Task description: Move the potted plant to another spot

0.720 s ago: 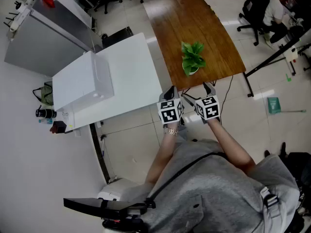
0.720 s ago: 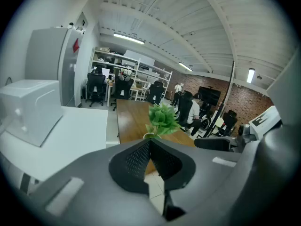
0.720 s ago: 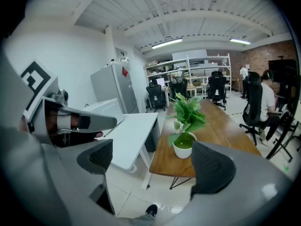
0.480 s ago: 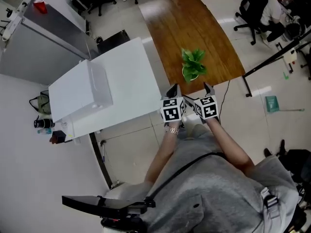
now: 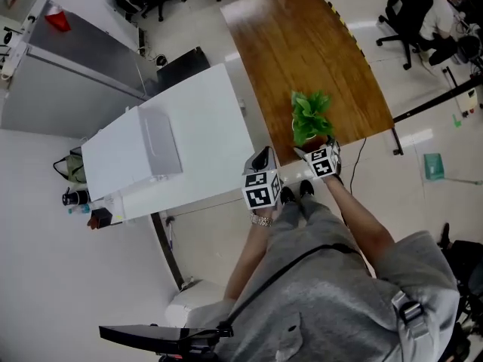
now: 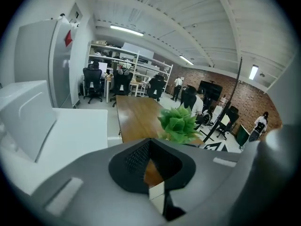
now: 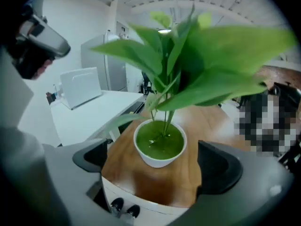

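Observation:
A small potted plant (image 5: 311, 118) with broad green leaves in a white bowl-shaped pot (image 7: 160, 147) stands near the front edge of the brown wooden table (image 5: 302, 44). My right gripper (image 5: 318, 148) is at the pot's near side, partly under the leaves. Seen from the right gripper view, the right gripper (image 7: 155, 164) is open wide; the pot sits just ahead between the two dark pads (image 7: 221, 168), touching neither. My left gripper (image 5: 262, 158) hangs off the table's front left corner, shut and empty (image 6: 153, 166). The plant (image 6: 178, 124) shows ahead and to its right.
A white table (image 5: 204, 119) with a white box (image 5: 128, 145) adjoins the wooden table on the left, and a grey cabinet (image 5: 68, 74) stands behind it. Office chairs and a seated person (image 5: 430, 13) are at the far right. A black stand leg (image 5: 438, 100) crosses the floor there.
Both grippers have moved forward to the table. The right one has come up to the plant's pot, its jaws either side of it; the left trails behind near the corner.

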Available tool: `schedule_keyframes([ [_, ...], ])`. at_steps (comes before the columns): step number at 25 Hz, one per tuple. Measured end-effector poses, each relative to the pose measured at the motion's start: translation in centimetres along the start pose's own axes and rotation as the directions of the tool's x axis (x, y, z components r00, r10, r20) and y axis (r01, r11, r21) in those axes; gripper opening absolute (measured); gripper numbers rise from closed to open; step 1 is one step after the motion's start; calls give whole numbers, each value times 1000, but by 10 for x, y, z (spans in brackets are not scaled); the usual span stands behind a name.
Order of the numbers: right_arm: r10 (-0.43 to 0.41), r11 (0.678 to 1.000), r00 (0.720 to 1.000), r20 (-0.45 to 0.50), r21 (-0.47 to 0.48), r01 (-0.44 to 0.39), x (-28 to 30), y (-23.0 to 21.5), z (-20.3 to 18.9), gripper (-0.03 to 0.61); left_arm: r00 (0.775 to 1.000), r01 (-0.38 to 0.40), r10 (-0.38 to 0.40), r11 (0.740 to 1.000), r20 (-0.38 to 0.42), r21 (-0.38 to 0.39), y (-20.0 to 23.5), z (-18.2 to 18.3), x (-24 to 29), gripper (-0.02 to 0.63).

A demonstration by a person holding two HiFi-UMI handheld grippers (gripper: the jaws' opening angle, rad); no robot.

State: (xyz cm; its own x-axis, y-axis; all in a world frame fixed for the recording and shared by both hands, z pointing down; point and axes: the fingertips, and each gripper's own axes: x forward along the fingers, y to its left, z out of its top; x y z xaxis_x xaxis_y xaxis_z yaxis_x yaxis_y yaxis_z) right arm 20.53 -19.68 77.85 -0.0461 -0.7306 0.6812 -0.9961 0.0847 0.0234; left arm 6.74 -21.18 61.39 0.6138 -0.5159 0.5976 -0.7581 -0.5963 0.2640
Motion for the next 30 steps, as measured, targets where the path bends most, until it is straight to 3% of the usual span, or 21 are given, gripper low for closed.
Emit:
schedule_keyframes([
  [8,17,992,1000,-6,-124,-17,67,-12,15,582,989,-149,147,986,-36,-77,55,-23,-21,15],
  [14,27,985,1000,-2,-169,-27,72,-12,20,544,983,-185,184,976,-14,-117,68,-16,-25,15],
  [18,77,978,997,7,-197,-74,63,6,41,540,978,-206,208,967,1,-148,75,-12,-29,15],
  [21,163,960,986,48,-239,-147,59,48,79,540,973,-223,229,959,17,-174,83,-8,-32,15],
  [25,344,882,936,75,-369,-294,72,156,126,541,953,-286,301,932,39,-221,106,-10,-57,15],
  [28,478,785,878,33,-465,-410,83,245,131,541,929,-350,370,899,27,-264,122,-26,-84,15],
  [30,518,723,856,-9,-530,-443,92,285,120,541,912,-387,409,873,13,-297,130,-40,-101,15],
])
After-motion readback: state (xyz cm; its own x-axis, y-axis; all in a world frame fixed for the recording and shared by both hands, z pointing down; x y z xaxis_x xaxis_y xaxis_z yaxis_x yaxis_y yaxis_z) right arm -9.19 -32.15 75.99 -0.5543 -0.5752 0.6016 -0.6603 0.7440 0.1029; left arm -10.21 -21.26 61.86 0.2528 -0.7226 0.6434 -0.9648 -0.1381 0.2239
